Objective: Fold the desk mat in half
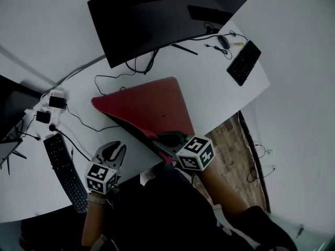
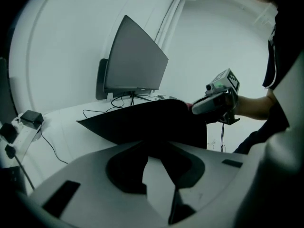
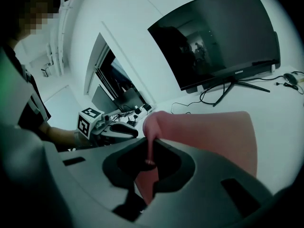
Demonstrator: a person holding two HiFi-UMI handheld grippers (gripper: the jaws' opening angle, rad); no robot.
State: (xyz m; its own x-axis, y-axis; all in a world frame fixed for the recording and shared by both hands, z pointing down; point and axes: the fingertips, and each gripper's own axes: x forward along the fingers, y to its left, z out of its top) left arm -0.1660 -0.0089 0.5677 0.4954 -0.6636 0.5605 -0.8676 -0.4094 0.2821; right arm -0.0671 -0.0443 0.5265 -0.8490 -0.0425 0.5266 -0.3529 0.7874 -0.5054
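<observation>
The red desk mat lies on the white desk in front of the monitor. Its near edge is lifted off the surface, showing a dark underside. My right gripper is shut on the mat's near corner; in the right gripper view the thin red edge runs down between the jaws. My left gripper hovers left of the mat over bare desk, apart from it. It is open, with only white desk showing between its fingers. Each gripper shows in the other's view: the right gripper and the left gripper.
A curved monitor stands behind the mat, cables trailing from it. A keyboard and mouse lie at the far right. Another keyboard and a power strip with plugs lie at the left. Wooden floor shows past the desk's right edge.
</observation>
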